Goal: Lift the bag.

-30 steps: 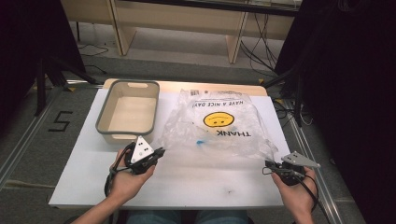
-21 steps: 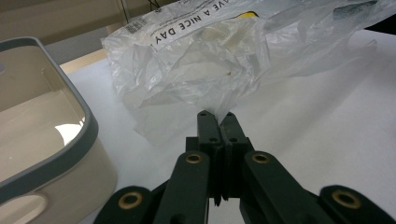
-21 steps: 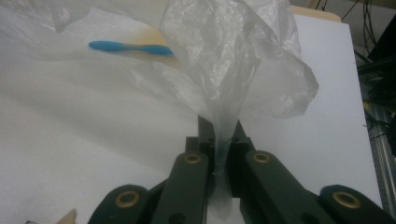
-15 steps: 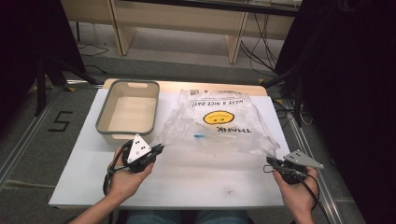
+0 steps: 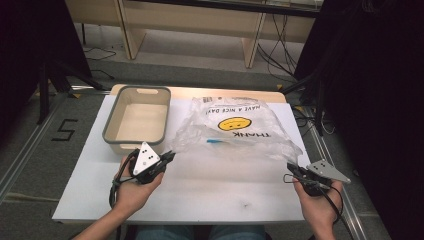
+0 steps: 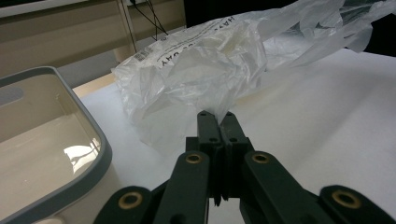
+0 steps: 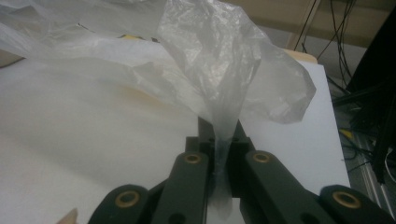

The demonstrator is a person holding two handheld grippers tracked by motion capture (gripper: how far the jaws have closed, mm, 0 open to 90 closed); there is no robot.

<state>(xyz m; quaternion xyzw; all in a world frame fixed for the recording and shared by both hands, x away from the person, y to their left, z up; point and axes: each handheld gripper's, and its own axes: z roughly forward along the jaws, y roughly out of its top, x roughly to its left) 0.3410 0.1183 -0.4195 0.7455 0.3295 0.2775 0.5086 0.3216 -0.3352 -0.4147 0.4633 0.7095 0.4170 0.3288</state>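
Pinching one plastic bag (image 5: 235, 131) at its near corners, left gripper (image 5: 169, 158) and right gripper (image 5: 292, 170) stand clamped; one tub (image 5: 136, 120) sits beside, open table (image 5: 220, 190) nearer.

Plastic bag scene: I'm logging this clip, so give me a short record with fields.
surface: white table
item: clear plastic bag, smiley print, lying flat
left gripper: shut on the bag's near left corner
right gripper: shut on a twisted strip of the bag's right edge
bin: grey-rimmed, empty, left of the bag
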